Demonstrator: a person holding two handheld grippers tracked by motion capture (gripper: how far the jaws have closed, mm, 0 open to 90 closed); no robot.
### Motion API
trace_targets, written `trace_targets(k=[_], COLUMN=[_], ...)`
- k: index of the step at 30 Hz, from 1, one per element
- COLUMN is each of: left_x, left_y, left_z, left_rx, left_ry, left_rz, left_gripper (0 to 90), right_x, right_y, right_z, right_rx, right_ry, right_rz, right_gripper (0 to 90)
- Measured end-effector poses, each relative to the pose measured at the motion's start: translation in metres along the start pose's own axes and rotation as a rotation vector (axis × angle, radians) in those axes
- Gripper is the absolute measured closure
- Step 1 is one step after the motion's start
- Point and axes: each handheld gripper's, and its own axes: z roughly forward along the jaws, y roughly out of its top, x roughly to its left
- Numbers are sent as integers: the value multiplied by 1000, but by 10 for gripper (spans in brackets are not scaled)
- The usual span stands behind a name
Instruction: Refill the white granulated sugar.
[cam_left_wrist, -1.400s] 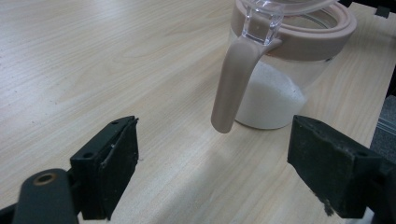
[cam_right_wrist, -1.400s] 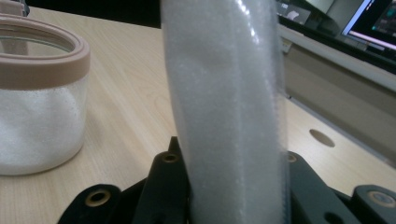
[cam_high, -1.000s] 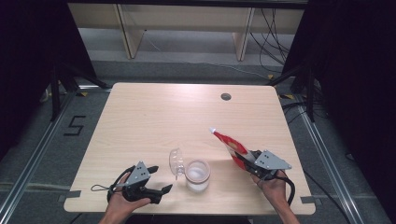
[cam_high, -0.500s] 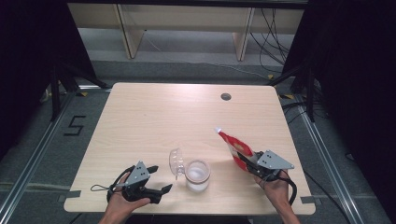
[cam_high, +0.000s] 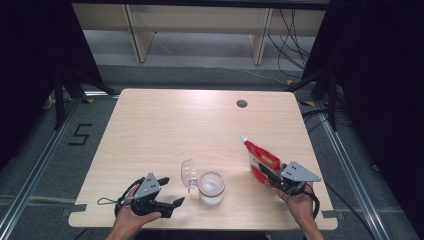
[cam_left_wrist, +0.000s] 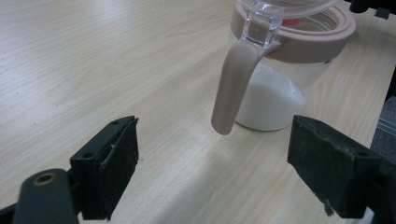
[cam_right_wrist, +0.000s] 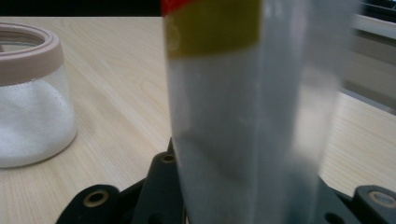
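Observation:
A clear jar (cam_high: 211, 187) of white powder stands near the table's front edge, its hinged lid (cam_high: 189, 173) flipped open to the left. My left gripper (cam_high: 171, 191) rests just left of it, open, with nothing between its jaws. In the left gripper view the jar (cam_left_wrist: 285, 70) and its tan latch (cam_left_wrist: 233, 88) stand just ahead of the open pads (cam_left_wrist: 112, 172). Right of the jar, my right gripper (cam_high: 276, 177) is shut on a red and white pouch (cam_high: 260, 160) and holds it nearly upright. In the right gripper view the pouch (cam_right_wrist: 243, 116) is close and blurred, with the jar (cam_right_wrist: 28, 102) at the left.
The light wooden table (cam_high: 165, 125) has a dark cable hole (cam_high: 242, 103) at the back right. Dark curtains flank the table, and a shelf frame with cables stands behind it. The table's right edge lies close to my right hand.
The pouch in my right gripper has swung its top to the right and now stands more upright. The left gripper, the jar and its lid have not moved.

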Motion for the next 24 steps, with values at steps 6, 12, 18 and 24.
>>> trace_targets(k=[6, 12, 18, 24], left_x=[1, 1, 1, 1], left_y=[1, 1, 0, 1], left_z=[0, 0, 1, 1], left_rx=[-5, -5, -10, -7], left_ry=[-7, -3, -7, -2], left_rz=[20, 17, 11, 12], left_gripper=[160, 160, 160, 160], right_x=[-3, -5, -4, -4], right_y=[-2, -1, 0, 2], right_z=[-4, -10, -13, -16], right_rx=[-5, -25, -38, -57], right_ry=[-1, -3, -24, -19], right_rz=[67, 103, 113, 140], right_gripper=[734, 708, 646, 547])
